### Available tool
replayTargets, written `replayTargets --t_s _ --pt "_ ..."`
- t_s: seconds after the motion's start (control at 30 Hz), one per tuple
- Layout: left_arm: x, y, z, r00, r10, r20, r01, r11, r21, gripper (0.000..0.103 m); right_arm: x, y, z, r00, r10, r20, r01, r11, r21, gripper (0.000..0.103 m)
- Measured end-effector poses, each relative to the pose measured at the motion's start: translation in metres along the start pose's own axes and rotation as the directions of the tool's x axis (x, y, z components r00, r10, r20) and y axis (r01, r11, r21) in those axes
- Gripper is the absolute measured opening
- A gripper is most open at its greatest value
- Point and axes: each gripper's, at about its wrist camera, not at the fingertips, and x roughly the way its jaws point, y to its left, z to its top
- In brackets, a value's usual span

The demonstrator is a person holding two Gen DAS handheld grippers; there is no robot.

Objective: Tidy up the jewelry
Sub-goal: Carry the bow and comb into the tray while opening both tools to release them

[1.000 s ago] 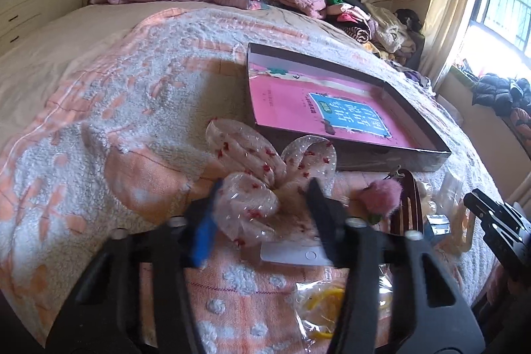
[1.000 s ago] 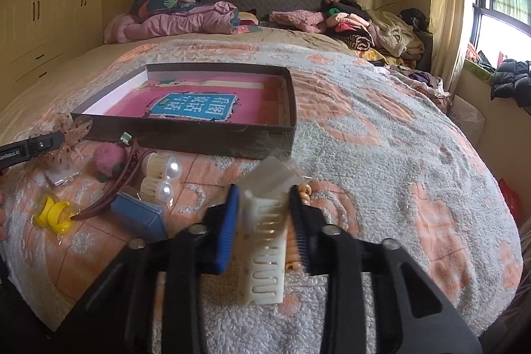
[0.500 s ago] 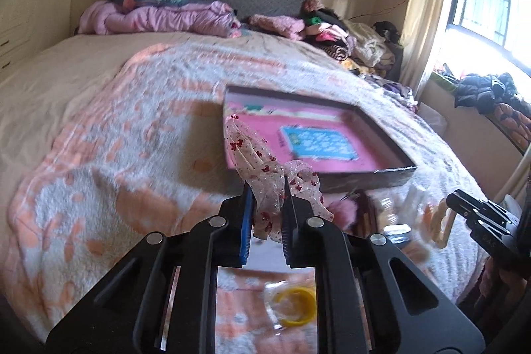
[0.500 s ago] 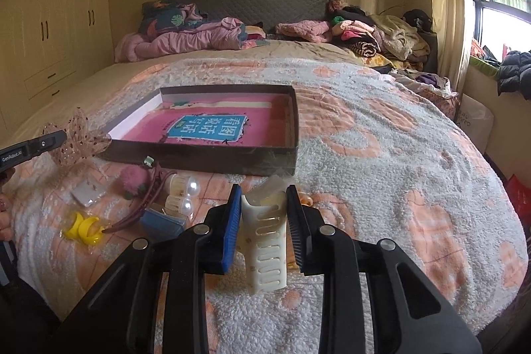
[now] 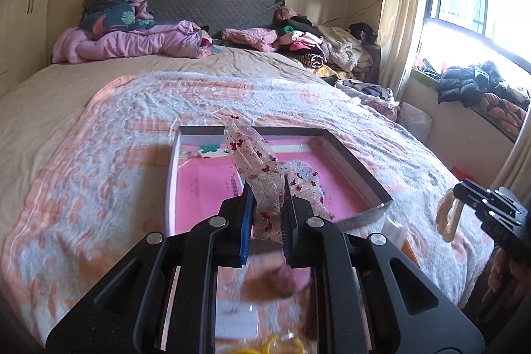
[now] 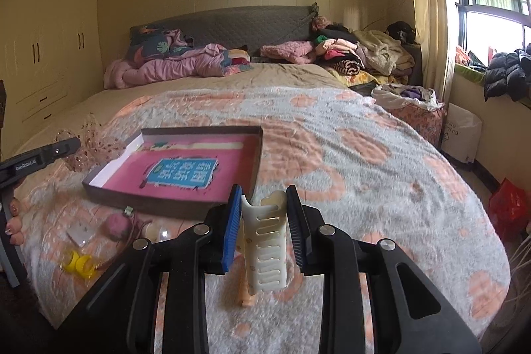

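The left gripper (image 5: 267, 204) pinches a sheer bow (image 5: 265, 175) with red specks, held in the air before the shallow pink-lined box (image 6: 255, 155) on the bed (image 6: 348, 155). The right gripper (image 6: 262, 221) clamps a white hair claw (image 6: 267, 241), also clear of the blanket. Loose below lie a yellow ring (image 6: 78, 264) and a pink pompom tie (image 6: 116, 226). The floppy bow could snag the box wall or slip free; the smooth claw might twist out if tilted.

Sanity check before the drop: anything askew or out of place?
The left gripper pinches the sheer bow off-centre, so it hangs crumpled and lopsided. The cream hair claw sits tilted in the right gripper. The box looks fine.
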Motion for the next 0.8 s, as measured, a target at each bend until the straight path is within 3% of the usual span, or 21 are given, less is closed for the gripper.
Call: replayTargets --t_s 0.27,0.53,0.8 --pt "0.044 0.012 0.013 0.999 0.015 -0.046 -0.015 1.0 -0.004 0.008 0.036 0.008 0.033 0.999 0.033 0.023 -0.032 0.999 -0.036 0.026" --pt "0.076 0.025 0.009 0.993 0.043 -0.111 -0.046 0.999 -0.026 0.008 0.087 0.031 0.051 0.993 0.114 -0.039 -0.116 0.993 -0.032 0.026" --pt "0.087 0.043 -0.001 0.987 0.072 -0.146 -0.082 0.995 -0.06 0.015 0.133 0.057 0.047 0.984 0.132 -0.121 -0.14 0.988 -0.063 0.026"
